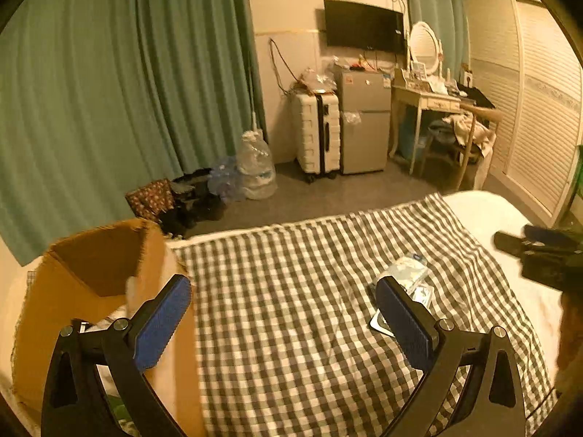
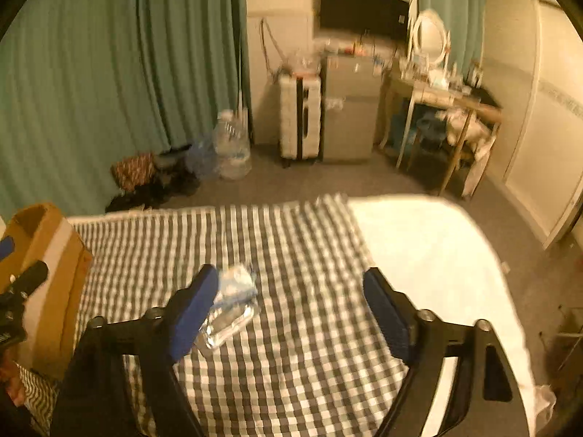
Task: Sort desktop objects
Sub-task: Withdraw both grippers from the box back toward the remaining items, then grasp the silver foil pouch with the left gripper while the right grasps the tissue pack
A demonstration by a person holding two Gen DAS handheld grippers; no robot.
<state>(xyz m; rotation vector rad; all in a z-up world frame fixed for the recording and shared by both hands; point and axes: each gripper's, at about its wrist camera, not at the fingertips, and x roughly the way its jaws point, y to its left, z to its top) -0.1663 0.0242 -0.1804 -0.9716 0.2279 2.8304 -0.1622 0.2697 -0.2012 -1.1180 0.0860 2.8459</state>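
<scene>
Both the left gripper (image 1: 282, 313) and right gripper (image 2: 289, 300) stand spread, empty. Crinkled clear plastic packets (image 2: 229, 306) lie on the checked cloth (image 2: 291, 346), apart from the brown cardboard box (image 1: 91, 276). Risk: slippery film escaping the pads.

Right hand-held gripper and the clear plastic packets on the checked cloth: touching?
Cannot tell. In the right wrist view the right hand-held gripper, open, has its left finger overlapping the clear plastic packets; blur hides any gap.
</scene>
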